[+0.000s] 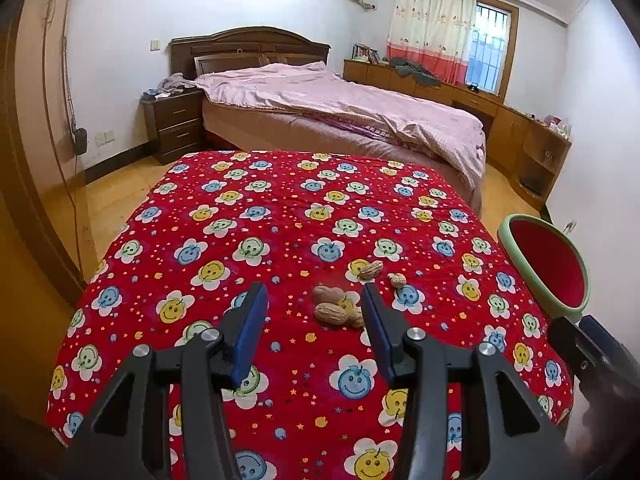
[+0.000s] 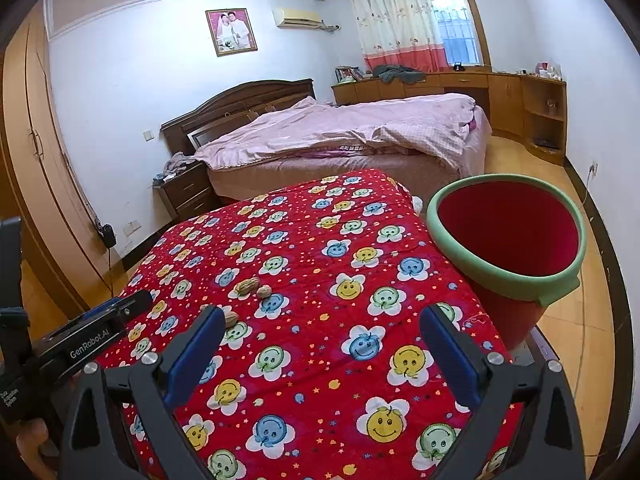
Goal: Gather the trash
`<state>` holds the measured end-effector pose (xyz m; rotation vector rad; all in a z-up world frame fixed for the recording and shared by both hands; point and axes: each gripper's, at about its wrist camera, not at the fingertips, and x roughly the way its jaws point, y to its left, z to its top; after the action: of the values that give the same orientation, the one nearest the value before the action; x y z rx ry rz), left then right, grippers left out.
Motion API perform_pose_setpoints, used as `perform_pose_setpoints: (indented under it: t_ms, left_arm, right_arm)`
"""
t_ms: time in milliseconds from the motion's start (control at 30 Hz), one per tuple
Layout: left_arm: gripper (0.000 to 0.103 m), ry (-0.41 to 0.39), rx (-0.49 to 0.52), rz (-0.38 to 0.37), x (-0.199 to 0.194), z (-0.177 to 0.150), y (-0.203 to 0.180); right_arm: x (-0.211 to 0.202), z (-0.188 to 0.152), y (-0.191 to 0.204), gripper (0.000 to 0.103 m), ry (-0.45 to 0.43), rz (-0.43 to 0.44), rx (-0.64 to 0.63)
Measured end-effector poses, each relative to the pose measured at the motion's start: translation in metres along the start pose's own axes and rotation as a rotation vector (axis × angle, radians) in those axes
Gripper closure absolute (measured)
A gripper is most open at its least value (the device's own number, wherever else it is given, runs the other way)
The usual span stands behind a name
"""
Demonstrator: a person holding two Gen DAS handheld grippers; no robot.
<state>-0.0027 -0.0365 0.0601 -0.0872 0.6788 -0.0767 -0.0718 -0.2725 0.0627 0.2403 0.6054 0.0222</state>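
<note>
I am holding my left gripper (image 1: 314, 312) open and empty just over the nuts (image 1: 330, 305) on the red cloth (image 1: 280, 216). My right gripper (image 2: 320, 338) is hanging wide open too, with nothing in it, near the bin (image 2: 504, 276) at the cloth's edge. The nuts are lying close together, so I think my fingers could be pushing one away, or it could be rolling off.
</note>
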Motion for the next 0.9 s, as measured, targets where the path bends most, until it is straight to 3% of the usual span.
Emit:
perform_pose_setpoints:
  t_ms: [900]
  left_arm:
    - [0.054,-0.01,0.002,0.009,-0.002,0.0026,0.0006]
  right_arm:
    - [0.0001,-0.0005,0.0011,0.003,0.008,0.003,0.002]
